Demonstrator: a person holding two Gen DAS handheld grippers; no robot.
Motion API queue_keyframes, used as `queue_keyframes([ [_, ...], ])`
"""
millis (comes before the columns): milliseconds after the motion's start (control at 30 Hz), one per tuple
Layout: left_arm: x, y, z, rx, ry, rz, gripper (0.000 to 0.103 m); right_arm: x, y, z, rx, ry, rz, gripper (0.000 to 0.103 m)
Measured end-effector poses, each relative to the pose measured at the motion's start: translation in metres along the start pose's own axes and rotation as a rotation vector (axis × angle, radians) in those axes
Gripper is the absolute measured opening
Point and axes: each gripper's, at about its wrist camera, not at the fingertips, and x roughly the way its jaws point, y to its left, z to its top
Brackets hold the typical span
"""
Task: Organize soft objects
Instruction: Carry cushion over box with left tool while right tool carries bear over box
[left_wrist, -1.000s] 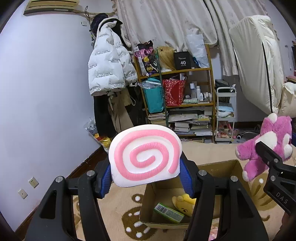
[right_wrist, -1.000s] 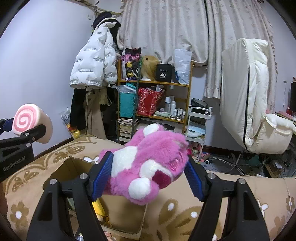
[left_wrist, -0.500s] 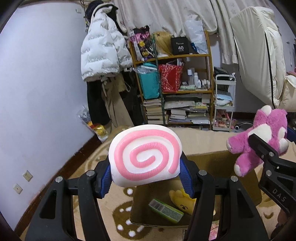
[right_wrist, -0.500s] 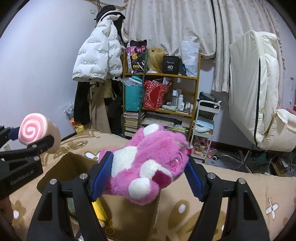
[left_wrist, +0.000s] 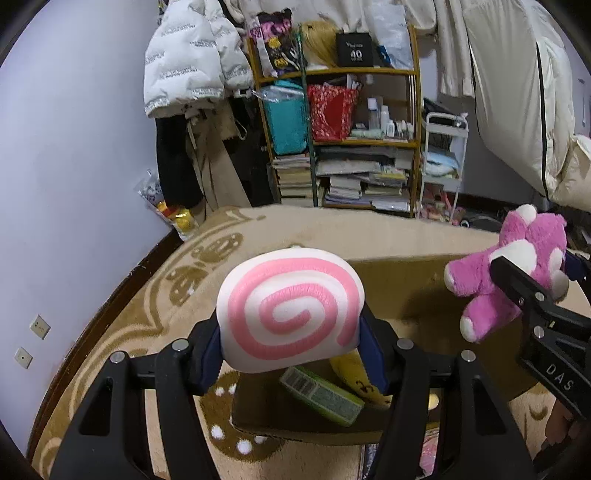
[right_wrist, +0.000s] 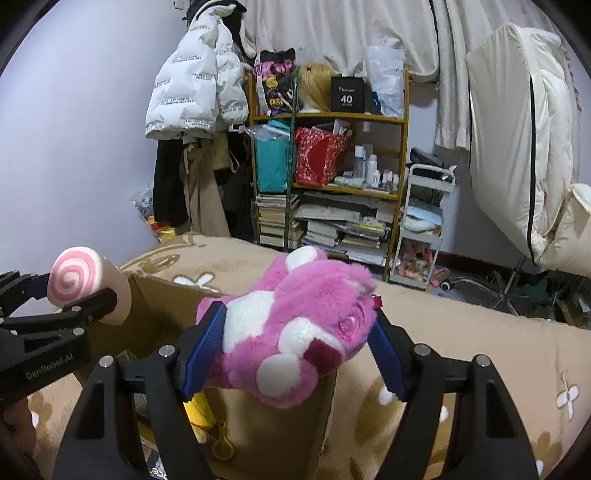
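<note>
My left gripper (left_wrist: 291, 350) is shut on a white cushion with a pink spiral (left_wrist: 291, 310), held over the near left part of an open cardboard box (left_wrist: 399, 280). The cushion also shows in the right wrist view (right_wrist: 79, 282). My right gripper (right_wrist: 295, 349) is shut on a pink and white plush bear (right_wrist: 295, 328), held over the box's right side; the bear also shows in the left wrist view (left_wrist: 513, 273). Inside the box lie a yellow plush (left_wrist: 354, 376) and a green packet (left_wrist: 321, 395).
The box sits on a tan patterned blanket (left_wrist: 155, 310). Behind stand a crowded wooden shelf (left_wrist: 347, 136), a white trolley (left_wrist: 443, 162), hanging coats (left_wrist: 188, 74) and a covered white chair (right_wrist: 524, 147). A purple wall (left_wrist: 74, 166) is at the left.
Both grippers have tilted downward and come closer over the box, still holding the cushion and the bear. More of the box's inside shows now.
</note>
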Motion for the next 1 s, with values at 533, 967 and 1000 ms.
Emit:
queue_keyframes([
  [533,0.014,-0.006,-0.015,0.025,0.077,-0.034,0.063,0.007,0.001,-0.015,-0.017,0.066,0.036,0.079],
  [967,0.014,-0.007,-0.019,0.031,0.103,-0.048,0.067,-0.003,0.004,-0.019,-0.038,0.032,0.096,0.08],
  [1000,0.015,-0.007,-0.019,0.032,0.105,-0.046,0.068,-0.002,0.005,-0.019,-0.04,0.039,0.096,0.08],
])
